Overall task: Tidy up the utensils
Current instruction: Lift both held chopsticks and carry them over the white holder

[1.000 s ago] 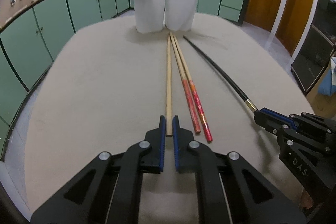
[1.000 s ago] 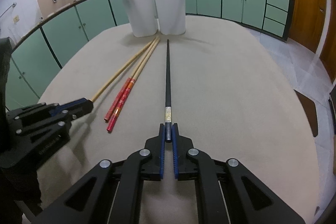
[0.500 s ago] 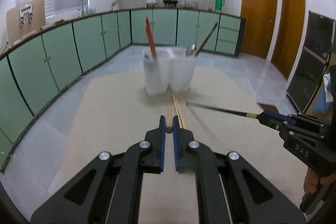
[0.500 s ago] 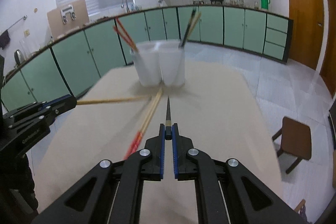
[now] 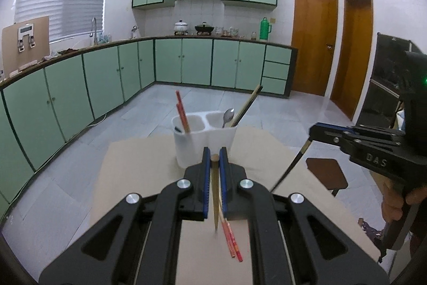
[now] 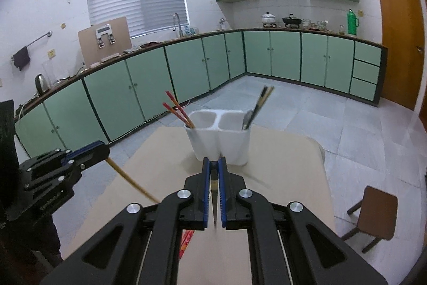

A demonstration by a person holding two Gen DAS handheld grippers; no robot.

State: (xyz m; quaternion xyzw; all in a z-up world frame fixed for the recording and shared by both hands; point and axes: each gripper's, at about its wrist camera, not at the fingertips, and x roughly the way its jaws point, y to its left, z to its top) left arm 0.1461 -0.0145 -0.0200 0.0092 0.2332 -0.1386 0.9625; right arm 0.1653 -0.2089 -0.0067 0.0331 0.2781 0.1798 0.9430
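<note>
Above the table (image 5: 138, 159): both grippers hang in the air, each clamping one chopstick by its thick end.
Left gripper (image 5: 214, 159): clenched on a pale wooden chopstick (image 5: 215, 202); the stick hangs down between the blue pads, its tip pointing toward the tabletop.
Right gripper (image 6: 213, 164): clenched on a black chopstick (image 6: 214, 207) with a light band near the held end; the thin tip slants downward, clear of the table.
Cross views: the left camera shows the right gripper at the right edge with the black stick sloping down and left; the right camera shows the left gripper at the left edge with the wooden stick sloping down and right.
Red chopsticks (image 5: 231, 239): a pair lying on the table, side by side, just below the left gripper.
Holder (image 6: 218, 140): a white two-compartment caddy standing at the far end of the table.
Left compartment: two red-topped chopsticks leaning left.
Right compartment: a spoon (image 5: 228, 116) and dark and wooden sticks leaning right.
Stool (image 6: 376, 218): on the floor, right of the table.
</note>
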